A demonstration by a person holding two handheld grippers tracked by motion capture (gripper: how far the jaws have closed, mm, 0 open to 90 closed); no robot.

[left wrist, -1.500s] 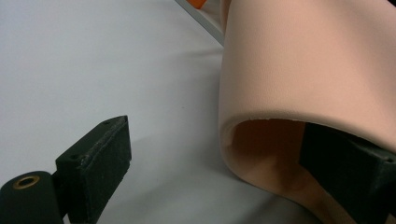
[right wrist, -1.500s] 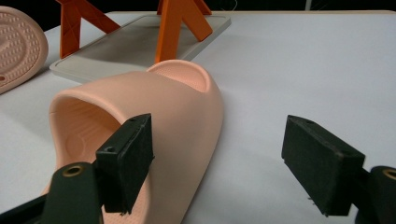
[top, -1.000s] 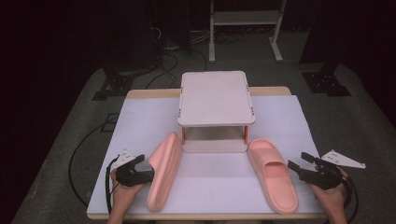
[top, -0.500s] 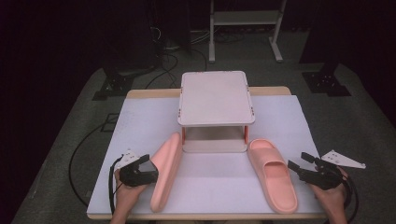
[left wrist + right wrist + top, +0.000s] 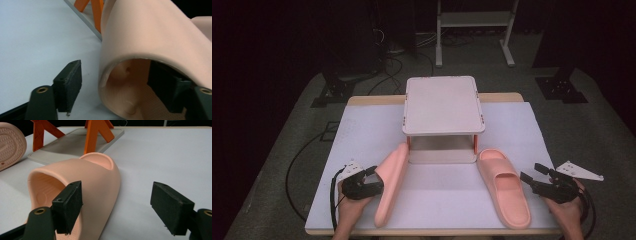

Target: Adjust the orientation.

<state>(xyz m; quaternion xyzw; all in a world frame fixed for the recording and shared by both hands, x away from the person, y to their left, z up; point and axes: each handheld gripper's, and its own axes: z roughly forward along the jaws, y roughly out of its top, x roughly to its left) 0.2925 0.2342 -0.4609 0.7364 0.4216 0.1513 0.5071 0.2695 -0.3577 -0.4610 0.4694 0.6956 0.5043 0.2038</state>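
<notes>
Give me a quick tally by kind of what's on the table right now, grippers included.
Pink slippers: 2, the left slipper tipped on its side, the right slipper flat
Two-tier rack: 1
Grippers: 2, the left gripper and the right gripper
Total: 5

Left slipper (image 5: 390,182): nothing readable is showing on it.
Right slipper (image 5: 504,186): no brand or number is showing; only a moulded tread pattern.
Shelf (image 5: 443,104): no label is showing on its top.
Table cover (image 5: 362,135): nothing printed is showing.
Grippers: no markings are showing that can be read.
</notes>
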